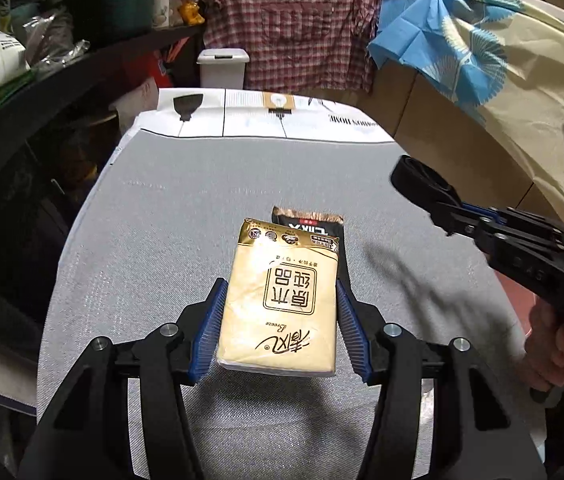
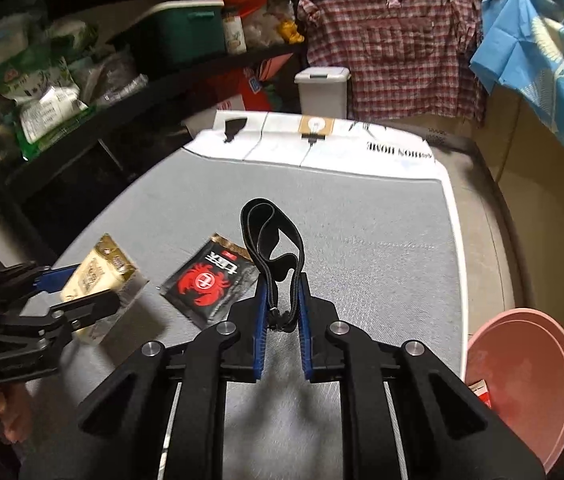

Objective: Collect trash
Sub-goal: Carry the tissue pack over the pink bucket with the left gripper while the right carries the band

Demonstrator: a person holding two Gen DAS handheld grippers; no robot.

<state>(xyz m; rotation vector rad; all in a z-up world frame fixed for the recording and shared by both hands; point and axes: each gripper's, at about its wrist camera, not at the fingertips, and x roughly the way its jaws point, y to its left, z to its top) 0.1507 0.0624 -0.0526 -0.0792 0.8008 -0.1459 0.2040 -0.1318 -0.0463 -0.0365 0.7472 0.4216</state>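
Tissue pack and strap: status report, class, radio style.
Left tool shut on tissue pack. Right tool shut on black strap. Black sachet on table. Path clear.

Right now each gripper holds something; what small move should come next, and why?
Probably swing the right gripper toward the pink basin beside the table's edge and drop the black strap there. The strap is clamped and lifted, and the basin already holds some rubbish. The left gripper grips the tissue pack.

The cream and gold tissue pack (image 1: 282,300) has glossy plastic wrap. The black sachet with a red crab (image 2: 211,280) shines like foil. The grey worktop (image 1: 185,208) is matt, rough woven cloth. The black looped strap (image 2: 271,240) looks matt.
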